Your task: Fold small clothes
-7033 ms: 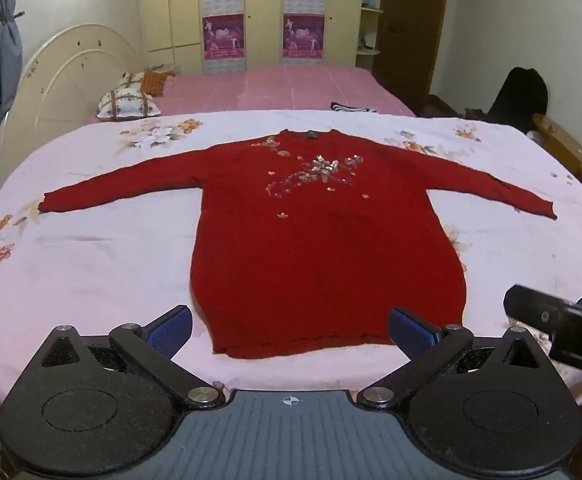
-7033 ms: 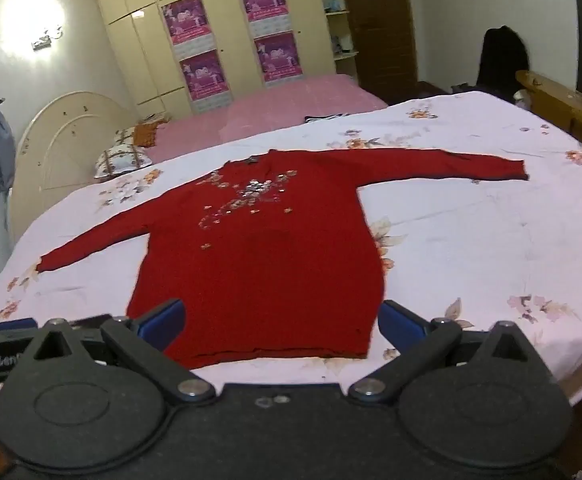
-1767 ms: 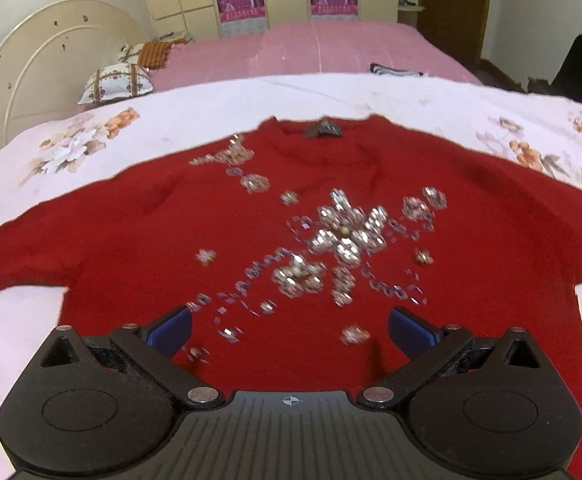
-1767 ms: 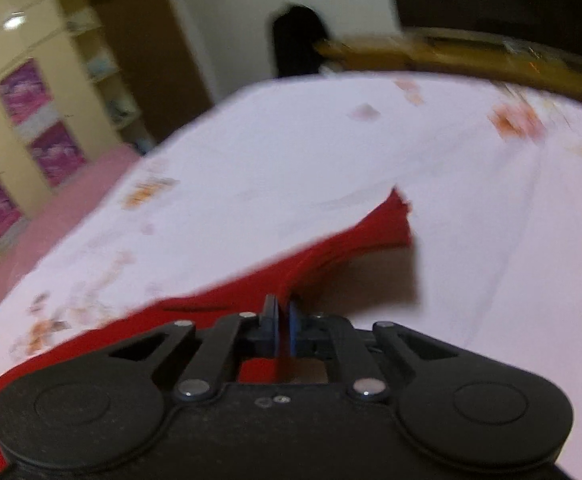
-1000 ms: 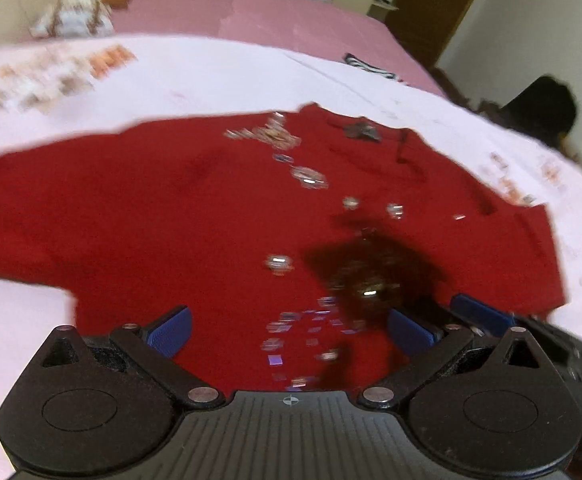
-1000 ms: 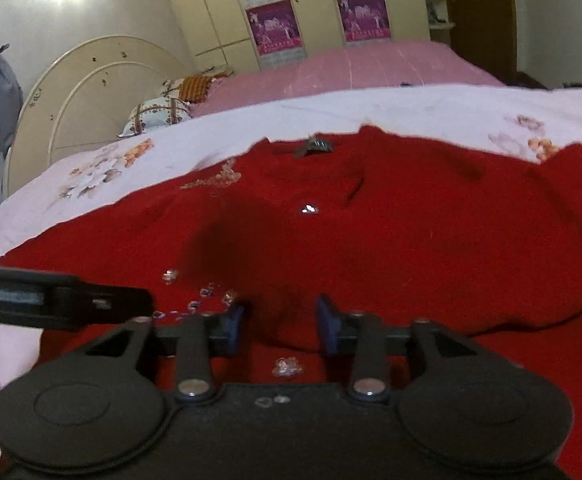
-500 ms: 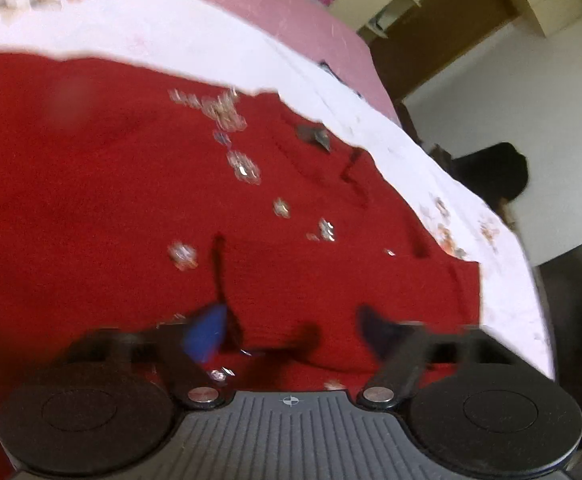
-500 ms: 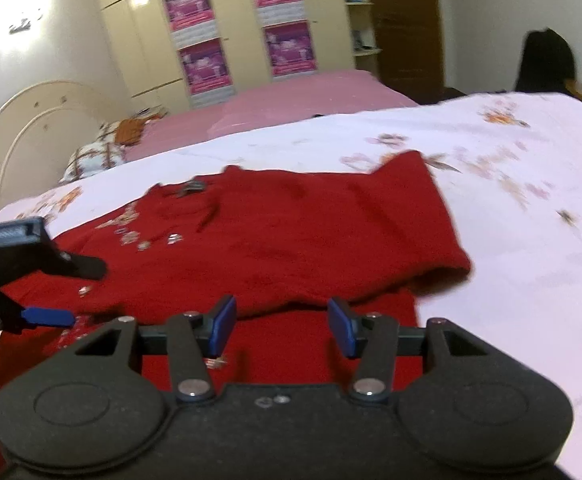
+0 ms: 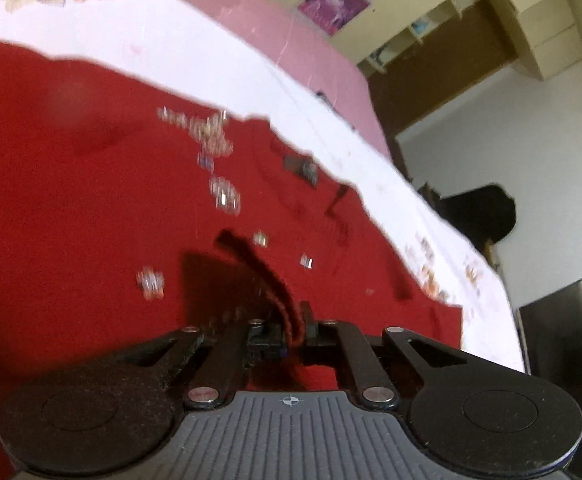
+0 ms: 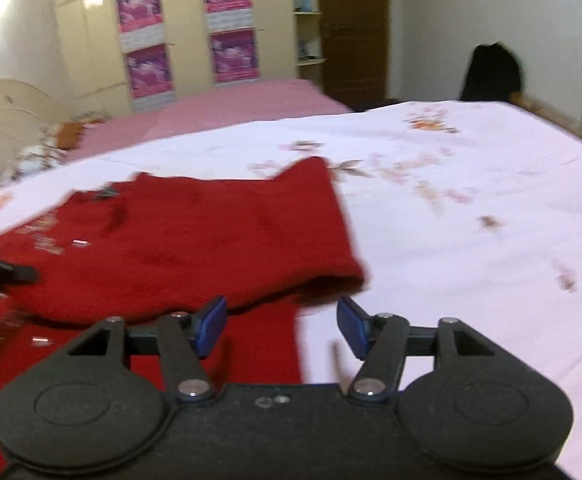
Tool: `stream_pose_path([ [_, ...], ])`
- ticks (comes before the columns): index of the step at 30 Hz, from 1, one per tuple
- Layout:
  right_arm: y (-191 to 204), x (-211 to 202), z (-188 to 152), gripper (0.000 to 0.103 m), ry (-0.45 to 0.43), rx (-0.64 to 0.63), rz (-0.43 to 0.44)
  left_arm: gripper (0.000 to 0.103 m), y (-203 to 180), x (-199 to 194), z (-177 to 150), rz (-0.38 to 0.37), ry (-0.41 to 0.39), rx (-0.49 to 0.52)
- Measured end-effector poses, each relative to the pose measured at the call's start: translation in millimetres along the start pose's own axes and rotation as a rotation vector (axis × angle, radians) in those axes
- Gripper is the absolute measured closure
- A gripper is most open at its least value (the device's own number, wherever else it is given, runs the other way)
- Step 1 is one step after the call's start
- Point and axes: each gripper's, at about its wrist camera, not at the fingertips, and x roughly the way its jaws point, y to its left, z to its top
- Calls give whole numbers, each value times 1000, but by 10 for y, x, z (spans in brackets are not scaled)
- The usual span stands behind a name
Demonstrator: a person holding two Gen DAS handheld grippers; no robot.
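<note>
- Red sweater (image 10: 195, 236): knit, long-sleeved, with sequin trim (image 9: 221, 192) on the chest; lies face up on the floral bedspread (image 10: 471, 208), toward its left half in the right wrist view. One sleeve is folded across the chest, its cuff (image 9: 231, 240) ending near the trim.
- Handling (a judgement): soft, limp and light; it will drape and stretch rather than hold a crease. The sequins may snag, so take hold at the plain knit, at a folded edge, sleeve or hem.
- Orientation: collar (image 9: 303, 166) toward the far edge of the bedspread, hem nearer the cameras; the long axis runs from near edge to far edge.
- Left gripper (image 9: 293, 330): jaws together, clamped on a raised ridge of the folded sleeve.
- Right gripper (image 10: 281, 322): jaws apart, holding nothing, hovering over the sweater's right side edge (blue pads (image 10: 211, 322) clear of the cloth).
- Surroundings: pink bed (image 10: 231, 110) beyond, wardrobe (image 10: 179, 24) with posters.
</note>
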Motion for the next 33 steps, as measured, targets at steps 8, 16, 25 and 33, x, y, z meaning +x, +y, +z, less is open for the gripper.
stream_pose_path([
  [8,-121,388,58,48,59,65,-14,98,326,-405,493,53,-141,-27],
  [16,-10,495,168,94,42,64,24,98,703,-224,464,178,-82,-36],
  [25,-143,369,121,81,102,83,50,98,600,-489,467,261,-106,89],
  [33,-266,334,407,62,34,142,132,98,469,-558,500,245,-112,142],
])
